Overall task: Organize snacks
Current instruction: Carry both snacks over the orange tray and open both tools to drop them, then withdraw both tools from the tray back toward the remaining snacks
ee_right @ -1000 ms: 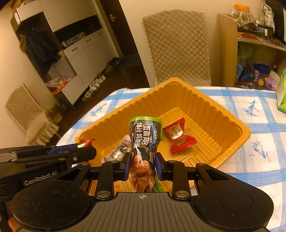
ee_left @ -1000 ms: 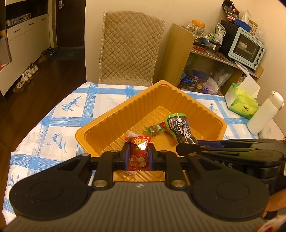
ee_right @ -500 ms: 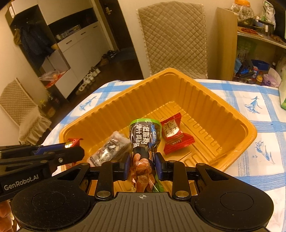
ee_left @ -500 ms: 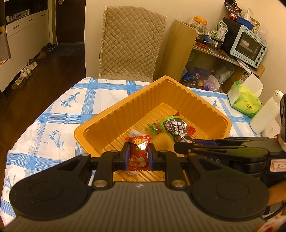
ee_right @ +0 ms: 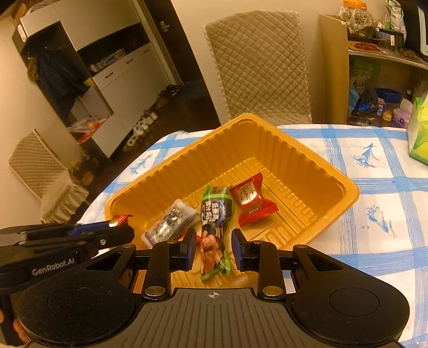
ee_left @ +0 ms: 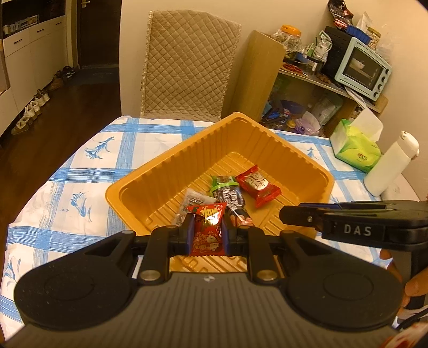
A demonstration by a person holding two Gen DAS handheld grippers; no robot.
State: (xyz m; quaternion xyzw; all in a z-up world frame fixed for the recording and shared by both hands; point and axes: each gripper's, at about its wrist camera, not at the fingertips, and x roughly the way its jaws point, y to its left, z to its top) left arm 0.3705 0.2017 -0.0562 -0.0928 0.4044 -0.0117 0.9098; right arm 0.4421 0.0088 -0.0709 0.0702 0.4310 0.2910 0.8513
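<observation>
Tilting down: left gripper over tray

A quilted chair is set against a cream wall, flanked by dark wooden floor and a cluttered shelf.

A quilted chair stands behind the blue-checked tablecloth, a toaster oven beside it.

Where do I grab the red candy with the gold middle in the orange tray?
Probably pinch the red candy from straight above, across its puffy middle. It lies flat on the tray floor, its crimped ends look thin, and the black-green packet crowds its left side.
</observation>
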